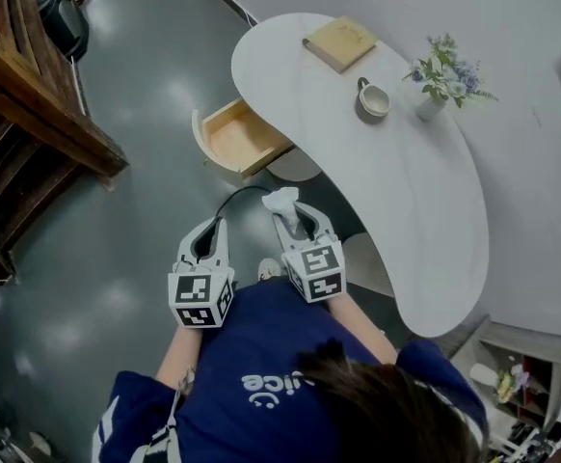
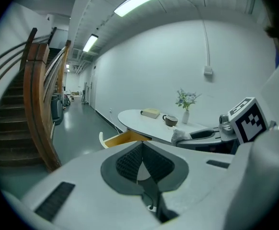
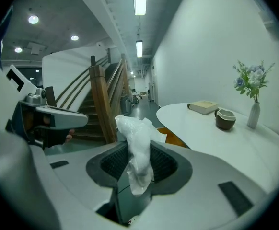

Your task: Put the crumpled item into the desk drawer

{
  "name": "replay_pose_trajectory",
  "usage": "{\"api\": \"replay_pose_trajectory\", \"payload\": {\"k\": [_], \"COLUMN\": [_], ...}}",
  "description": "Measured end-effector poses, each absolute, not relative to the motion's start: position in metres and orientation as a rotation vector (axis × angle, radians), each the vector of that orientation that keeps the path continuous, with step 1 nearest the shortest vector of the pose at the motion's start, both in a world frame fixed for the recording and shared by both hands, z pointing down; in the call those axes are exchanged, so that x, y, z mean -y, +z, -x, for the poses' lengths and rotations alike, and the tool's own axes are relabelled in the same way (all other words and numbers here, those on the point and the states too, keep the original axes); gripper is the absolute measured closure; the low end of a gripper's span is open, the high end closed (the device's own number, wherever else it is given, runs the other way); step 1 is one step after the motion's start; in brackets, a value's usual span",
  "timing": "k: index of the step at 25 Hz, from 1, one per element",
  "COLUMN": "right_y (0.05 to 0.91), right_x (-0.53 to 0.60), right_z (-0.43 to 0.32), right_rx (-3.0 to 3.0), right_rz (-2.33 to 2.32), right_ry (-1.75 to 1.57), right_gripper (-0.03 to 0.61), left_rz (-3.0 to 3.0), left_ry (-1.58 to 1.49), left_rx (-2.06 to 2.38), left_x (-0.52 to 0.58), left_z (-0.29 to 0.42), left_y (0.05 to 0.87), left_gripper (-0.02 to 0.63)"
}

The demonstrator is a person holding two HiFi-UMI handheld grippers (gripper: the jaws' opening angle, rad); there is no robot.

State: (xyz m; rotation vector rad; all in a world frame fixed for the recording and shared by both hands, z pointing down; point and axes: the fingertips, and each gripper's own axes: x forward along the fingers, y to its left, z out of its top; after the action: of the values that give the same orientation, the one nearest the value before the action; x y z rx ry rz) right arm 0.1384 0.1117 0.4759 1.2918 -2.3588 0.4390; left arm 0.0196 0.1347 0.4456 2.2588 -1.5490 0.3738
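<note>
While the right hand-held gripper (image 3: pixel 139 150) clamps the crumpled item (image 3: pixel 135 132), the left hand-held gripper (image 2: pixel 142 147) — empty — is clenched

Tan book (image 1: pixel 339 42), mug (image 1: pixel 373 99), vase of flowers (image 1: pixel 434 91), wooden staircase (image 1: pixel 20 95)

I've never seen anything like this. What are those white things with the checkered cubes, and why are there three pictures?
There is no robot here. A person holds a grasping tool in each hand, and the patterned cubes are part of the tools. One picture comes from a camera on the person's head, looking down. The other two come from cameras riding on each tool, looking along its jaws. The right tool is clamped on a crumpled white item. The left tool is closed and empty. On the curved white desk sit a book, a cup and a vase of flowers. The desk's wooden drawer stands open.
</note>
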Motion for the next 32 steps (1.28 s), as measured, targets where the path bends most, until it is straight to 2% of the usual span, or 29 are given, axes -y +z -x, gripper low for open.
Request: {"api": "replay_pose_trajectory", "payload": {"k": [11, 32], "right_y": [0.496, 0.5], "right_x": [-0.079, 0.02], "right_z": [-0.163, -0.119], "right_rx": [2.333, 2.281], "right_rz": [-1.262, -1.282], "right_ry": [0.538, 0.548], "right_gripper": [0.436, 0.433], "left_rz": [-2.218, -2.255], "left_ry": [0.359, 0.412], "left_rx": [1.537, 1.496], "left_x": [-0.096, 0.033], "left_z": [-0.046, 0.014], "left_y": [0.453, 0.466], "left_gripper": [0.609, 0.609]}}
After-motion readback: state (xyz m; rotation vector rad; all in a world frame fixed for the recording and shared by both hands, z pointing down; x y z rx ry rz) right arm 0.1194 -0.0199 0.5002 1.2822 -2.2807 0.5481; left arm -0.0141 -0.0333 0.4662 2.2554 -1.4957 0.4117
